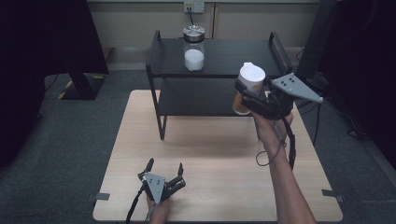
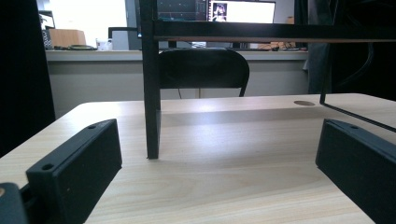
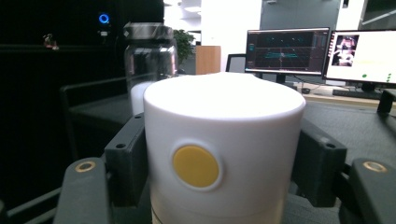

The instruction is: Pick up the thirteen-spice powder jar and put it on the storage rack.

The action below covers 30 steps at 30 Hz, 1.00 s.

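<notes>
No text, label or number is showing clearly enough to read; the two lit monitor screens (image 3: pixel 286 50) are displaying only blurred graphics.

The table (image 1: pixel 210 154) in front of the rack (image 1: pixel 219 60) lies bare, open to a pass between the left gripper (image 1: pixel 164 169) and the right gripper (image 1: pixel 250 91); the rack's front legs (image 2: pixel 150 93) bar the way at its corners; the top shelf is free save the jar (image 1: pixel 193 47) at its left; the lower shelf (image 1: pixel 196 98) is open but low-roofed.
</notes>
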Each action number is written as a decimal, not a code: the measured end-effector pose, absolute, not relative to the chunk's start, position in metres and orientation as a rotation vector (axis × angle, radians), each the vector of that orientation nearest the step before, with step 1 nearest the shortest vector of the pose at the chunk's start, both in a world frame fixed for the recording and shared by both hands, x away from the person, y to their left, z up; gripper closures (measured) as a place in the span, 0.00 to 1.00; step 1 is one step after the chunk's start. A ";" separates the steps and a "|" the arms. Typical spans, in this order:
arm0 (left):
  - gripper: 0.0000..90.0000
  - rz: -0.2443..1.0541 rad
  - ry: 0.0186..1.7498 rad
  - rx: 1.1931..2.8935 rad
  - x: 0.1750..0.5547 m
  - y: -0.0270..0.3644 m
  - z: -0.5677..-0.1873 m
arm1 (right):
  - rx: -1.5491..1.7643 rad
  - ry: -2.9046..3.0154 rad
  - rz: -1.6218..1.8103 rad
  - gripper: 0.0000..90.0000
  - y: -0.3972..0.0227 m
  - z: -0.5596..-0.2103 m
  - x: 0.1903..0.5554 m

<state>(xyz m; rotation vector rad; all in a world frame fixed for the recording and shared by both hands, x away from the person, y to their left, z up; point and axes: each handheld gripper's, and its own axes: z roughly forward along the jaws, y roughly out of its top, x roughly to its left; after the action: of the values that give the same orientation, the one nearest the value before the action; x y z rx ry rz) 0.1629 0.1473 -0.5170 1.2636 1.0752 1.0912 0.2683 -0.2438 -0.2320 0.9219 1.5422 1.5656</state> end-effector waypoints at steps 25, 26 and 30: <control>0.00 1.089 1.073 1.266 0.163 0.148 -0.517 | 1.019 1.411 1.474 0.34 -0.201 -0.166 0.341; 0.00 1.089 1.073 1.265 0.163 0.148 -0.517 | 1.025 1.411 1.470 0.34 -0.200 -0.165 0.344; 0.00 1.089 1.073 1.265 0.163 0.148 -0.517 | 1.054 1.406 1.443 0.34 -0.196 -0.167 0.354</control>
<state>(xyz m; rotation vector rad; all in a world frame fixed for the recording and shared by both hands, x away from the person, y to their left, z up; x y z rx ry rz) 0.1630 0.1478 -0.5170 1.2650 1.0727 1.0892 0.3538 -0.1962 -0.1674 1.0536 1.4064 1.4432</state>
